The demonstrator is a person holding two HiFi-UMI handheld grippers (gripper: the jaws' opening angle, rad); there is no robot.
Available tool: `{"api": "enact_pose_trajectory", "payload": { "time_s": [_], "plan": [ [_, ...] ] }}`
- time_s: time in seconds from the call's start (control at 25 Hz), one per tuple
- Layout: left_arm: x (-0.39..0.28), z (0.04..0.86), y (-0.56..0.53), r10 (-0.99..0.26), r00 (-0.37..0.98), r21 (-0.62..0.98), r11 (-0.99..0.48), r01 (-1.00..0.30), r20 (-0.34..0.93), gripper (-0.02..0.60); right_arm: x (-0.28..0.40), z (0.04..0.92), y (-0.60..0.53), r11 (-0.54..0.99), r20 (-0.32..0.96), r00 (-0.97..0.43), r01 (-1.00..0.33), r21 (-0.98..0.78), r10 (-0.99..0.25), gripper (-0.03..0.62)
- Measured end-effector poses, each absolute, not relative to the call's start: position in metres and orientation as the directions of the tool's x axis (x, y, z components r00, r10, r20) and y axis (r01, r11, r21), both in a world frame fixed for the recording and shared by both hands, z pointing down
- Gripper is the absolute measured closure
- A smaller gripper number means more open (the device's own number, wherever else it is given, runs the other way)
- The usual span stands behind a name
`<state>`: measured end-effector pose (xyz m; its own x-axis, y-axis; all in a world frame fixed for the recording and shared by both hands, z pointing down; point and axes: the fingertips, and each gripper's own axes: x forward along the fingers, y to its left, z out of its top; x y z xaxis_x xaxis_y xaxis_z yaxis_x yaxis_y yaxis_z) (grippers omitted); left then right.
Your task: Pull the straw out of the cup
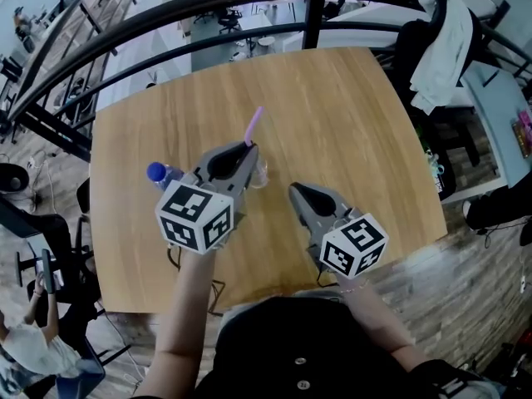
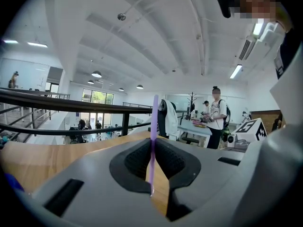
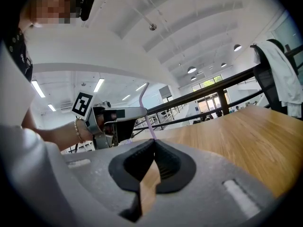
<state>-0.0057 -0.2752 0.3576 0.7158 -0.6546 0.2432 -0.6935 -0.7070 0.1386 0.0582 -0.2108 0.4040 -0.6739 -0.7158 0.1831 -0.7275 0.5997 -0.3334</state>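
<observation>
A purple straw (image 1: 253, 125) sticks up past the tips of my left gripper (image 1: 247, 149), which is shut on it. In the left gripper view the straw (image 2: 154, 126) runs upright between the closed jaws and its lower end shows just in front of them. A clear cup (image 1: 260, 175) stands on the wooden table (image 1: 332, 106), right beside the left gripper's tips and partly hidden by them. My right gripper (image 1: 294, 190) sits to the cup's right, shut on nothing. In its view the jaws (image 3: 154, 142) meet, with the left gripper (image 3: 116, 122) and the straw (image 3: 143, 103) beyond.
A bottle with a blue cap (image 1: 160, 173) lies at the left gripper's left side. A black railing (image 1: 249, 7) curves round the table's far edge. A chair with a white garment (image 1: 440, 40) stands at the right. People (image 2: 218, 115) stand far off.
</observation>
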Motion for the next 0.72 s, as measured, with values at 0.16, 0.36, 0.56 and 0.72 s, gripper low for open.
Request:
{"api": "enact_pose_trajectory", "payload": {
  "time_s": [0.16, 0.36, 0.56, 0.72],
  "plan": [
    [-0.016, 0.344, -0.274, -0.683, 0.704, 0.148, -0.689, -0.710, 0.196, 0.539, 0.057, 0.399, -0.209, 0.603, 0.177, -0.673, -0.728, -0.326, -0.718, 0.595],
    [-0.029, 0.329, -0.270, -0.720, 0.680, 0.154, -0.663, -0.733, 0.136, 0.540, 0.057, 0.397, -0.205, 0.607, 0.179, -0.676, -0.726, -0.323, -0.715, 0.595],
    [-0.043, 0.319, -0.265, -0.741, 0.666, 0.166, -0.649, -0.742, 0.083, 0.540, 0.055, 0.394, -0.202, 0.606, 0.175, -0.674, -0.728, -0.320, -0.718, 0.595],
    [-0.053, 0.308, -0.259, -0.755, 0.656, 0.190, -0.642, -0.743, 0.012, 0.540, 0.057, 0.390, -0.199, 0.602, 0.172, -0.671, -0.731, -0.322, -0.721, 0.595]
  ]
}}
